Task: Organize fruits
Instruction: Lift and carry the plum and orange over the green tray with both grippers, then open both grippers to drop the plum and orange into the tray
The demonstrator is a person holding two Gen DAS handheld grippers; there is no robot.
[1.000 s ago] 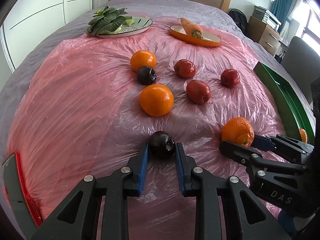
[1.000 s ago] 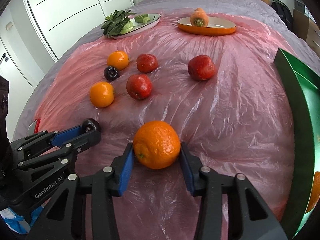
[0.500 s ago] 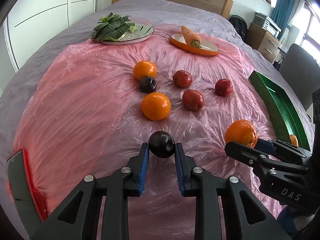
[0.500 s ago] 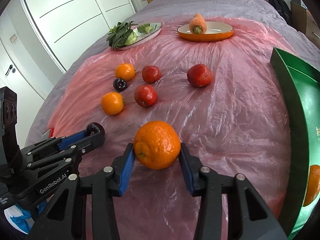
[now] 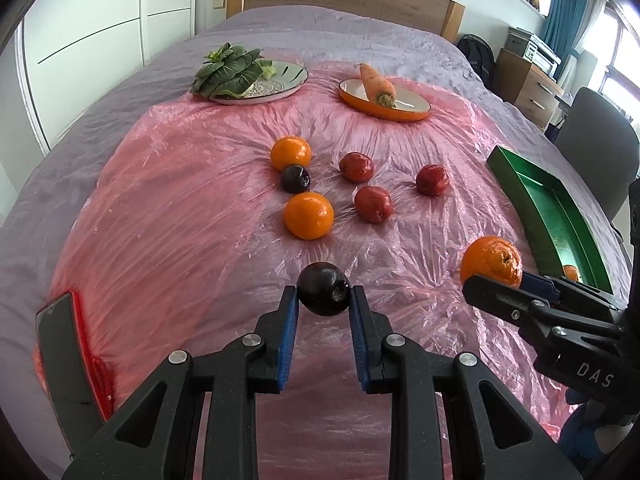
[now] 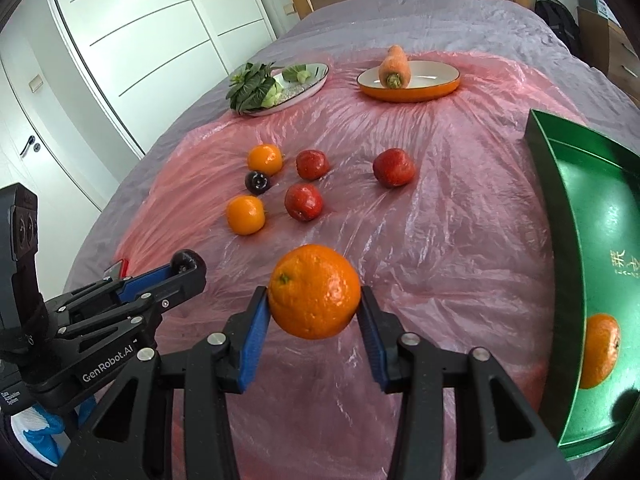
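Observation:
My left gripper (image 5: 323, 300) is shut on a dark plum (image 5: 324, 288), held above the pink plastic sheet (image 5: 168, 208). My right gripper (image 6: 314, 300) is shut on a large orange (image 6: 314, 291), also lifted off the sheet. Each gripper shows in the other's view, the right gripper (image 5: 496, 280) with its orange (image 5: 491, 260), the left gripper (image 6: 182, 266) with its plum (image 6: 185, 259). On the sheet lie two oranges (image 5: 308, 215) (image 5: 291, 153), another plum (image 5: 295, 178) and three red fruits (image 5: 373, 203) (image 5: 356, 167) (image 5: 431, 179). A green tray (image 6: 560, 216) at the right holds one orange (image 6: 600, 350).
At the far end stand a plate of leafy greens (image 5: 280, 84) and an orange dish (image 5: 384, 110) with a carrot (image 5: 376, 86). A red-edged dark tray (image 5: 64, 344) lies at the left edge. The bed's wooden headboard, a chair (image 5: 596, 136) and drawers are beyond.
Both grippers have risen with their fruit still gripped. The plum and the orange now hang higher above the sheet, and the fruits on the bed look farther away.

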